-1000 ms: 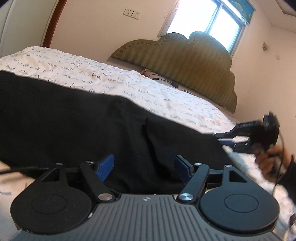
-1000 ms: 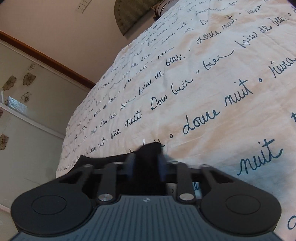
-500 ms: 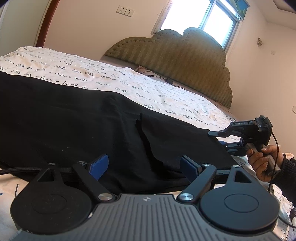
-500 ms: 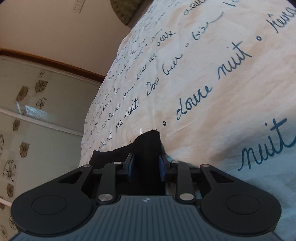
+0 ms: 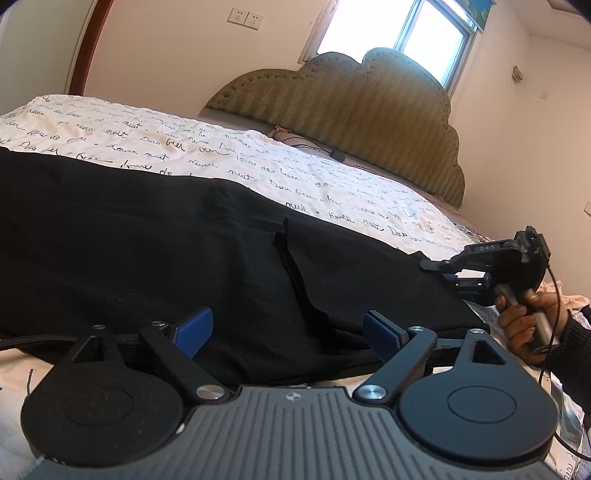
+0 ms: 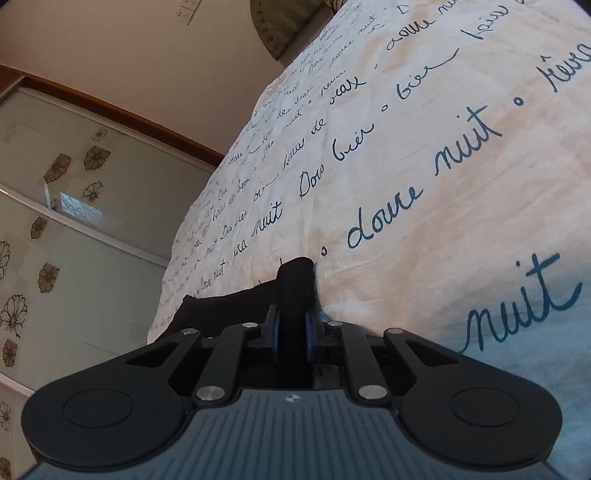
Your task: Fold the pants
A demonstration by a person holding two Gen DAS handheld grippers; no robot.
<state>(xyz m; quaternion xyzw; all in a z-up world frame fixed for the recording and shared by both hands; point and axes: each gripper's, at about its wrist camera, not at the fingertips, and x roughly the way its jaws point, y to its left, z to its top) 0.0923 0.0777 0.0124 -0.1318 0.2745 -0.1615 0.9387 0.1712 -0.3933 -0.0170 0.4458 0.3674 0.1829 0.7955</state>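
**Black pants on the bed, 1 corner pinched**

The black fabric pants (image 5: 155, 236) lie spread across the bed, on the cream bedcover with dark blue handwritten words (image 5: 325, 184). In the left wrist view they stretch from the left edge to the lower right, and a seam or fold line runs down the middle of the cloth.

The left tongs (image 5: 286, 330) are open. The 2 blue pads (image 5: 195, 326) stand wide apart, and the jaws have just been opening. The near hem of the pants lies between them, but the pads do not press on it.

The right tongs (image 6: 291, 328) are closed on a narrow bunch of the black cloth. The jaws have just been closing tighter, and the fabric sticks out in front of the blue pads (image 6: 275, 330) as a small upright fold. This gripped part is at the edge of the pants, just beside the printed word "douce". In the left wrist view the same right tongs (image 5: 448, 267) are at the far right end of the pants, and a hand (image 5: 532, 321) in a dark sleeve holds the handle.

Behind the bed stands an olive padded headboard with a wavy top (image 5: 354, 110), under a bright window (image 5: 399, 33).
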